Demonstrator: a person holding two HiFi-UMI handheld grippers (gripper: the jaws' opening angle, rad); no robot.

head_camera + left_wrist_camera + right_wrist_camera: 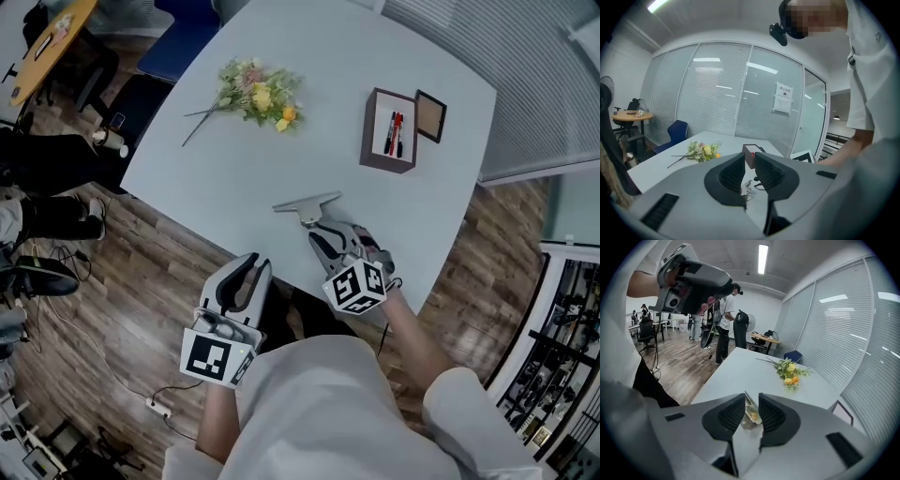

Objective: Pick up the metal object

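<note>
On the desk (319, 122), head view: the metal object (307, 203) lay flat near the near edge, with the right hand-held gripper (322, 240) at its stem. Left gripper view: the left hand-held gripper (750, 161) was released and empty. Right gripper view: the jaws stood narrowly apart about the stem, unclamped. The object looked thin, stiff, light and probably slippery, so the stem was the best hold.

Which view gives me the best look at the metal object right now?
Head view: the metal object shows whole, T-shaped, flat on the table just ahead of the right gripper. The right gripper view shows only a slice between its fingers; the left gripper view, a small glimpse.
</note>
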